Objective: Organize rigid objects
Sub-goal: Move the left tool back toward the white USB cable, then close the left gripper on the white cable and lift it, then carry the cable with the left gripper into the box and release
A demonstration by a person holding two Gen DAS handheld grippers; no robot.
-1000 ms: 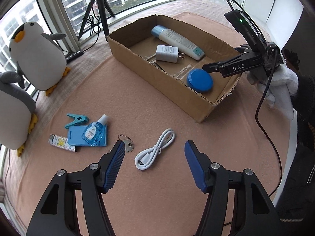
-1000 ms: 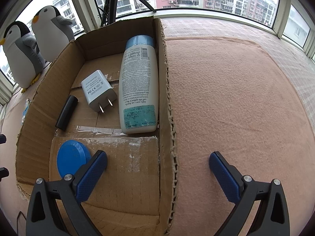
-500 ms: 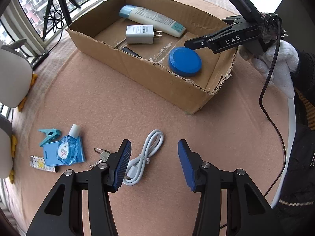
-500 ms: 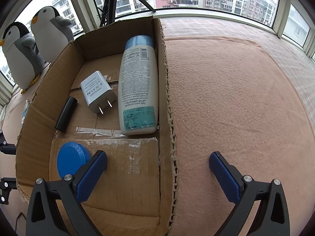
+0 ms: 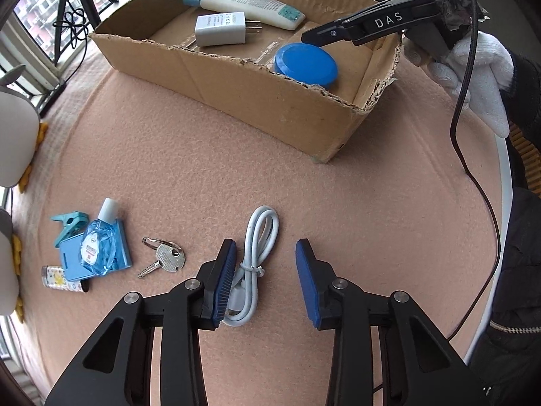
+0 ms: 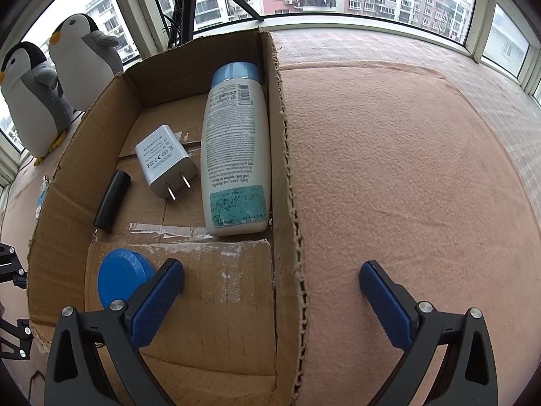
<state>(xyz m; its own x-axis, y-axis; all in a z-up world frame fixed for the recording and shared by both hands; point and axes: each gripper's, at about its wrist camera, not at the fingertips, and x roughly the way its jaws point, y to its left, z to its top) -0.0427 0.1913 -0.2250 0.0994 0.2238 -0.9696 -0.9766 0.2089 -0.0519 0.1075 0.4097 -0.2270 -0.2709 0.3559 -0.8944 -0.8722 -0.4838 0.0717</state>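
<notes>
Left wrist view, left tool point(image 5: 263, 280): jaws just been closing, not yet clamped; white cable point(image 5: 252, 270) between them, left pad touching it, right pad apart.
Left wrist view, cable: coiled, tied at mid-length, flat on the pink desk point(image 5: 203, 155), near the keys point(image 5: 162, 260).
Handling: likely light, limp, springy; best taken at the tie.
Right wrist view, right tool point(image 6: 270, 291): spread wide, empty, over the cardboard box point(image 6: 287, 176) wall.
Right wrist view, box contents: bottle point(image 6: 236, 155), charger point(image 6: 165, 159), blue lid point(image 6: 118, 280).

Both wrist views look steeply down, close, sharing the cardboard box point(image 5: 257, 101).
</notes>
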